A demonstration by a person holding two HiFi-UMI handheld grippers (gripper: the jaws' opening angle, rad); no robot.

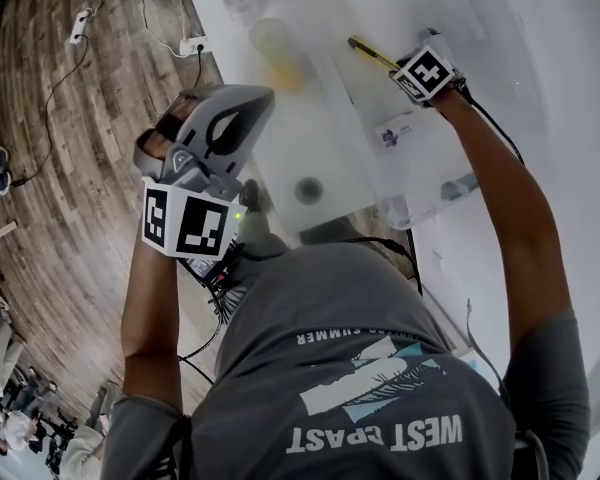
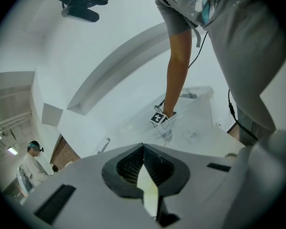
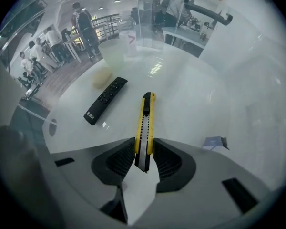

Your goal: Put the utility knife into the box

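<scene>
The utility knife (image 3: 146, 128) is yellow with a black slider. It stands between the pads of my right gripper (image 3: 144, 149), which is shut on its rear end. Its tip points away over a white surface. In the head view the knife (image 1: 370, 54) sticks out to the upper left of the right gripper (image 1: 405, 65), over the clear plastic box (image 1: 420, 193). My left gripper (image 1: 258, 98) hangs at the table's left edge, apart from the box. In its own view the left gripper (image 2: 143, 149) is shut with nothing between the pads, and the box (image 2: 200, 106) lies ahead.
A black remote control (image 3: 105, 100) lies left of the knife. A small paper label (image 3: 214, 142) sits to the right. A pale yellowish cup (image 1: 272, 40) stands at the table's far side. Cables and a power strip (image 1: 80, 23) lie on the wooden floor. Several people stand in the background.
</scene>
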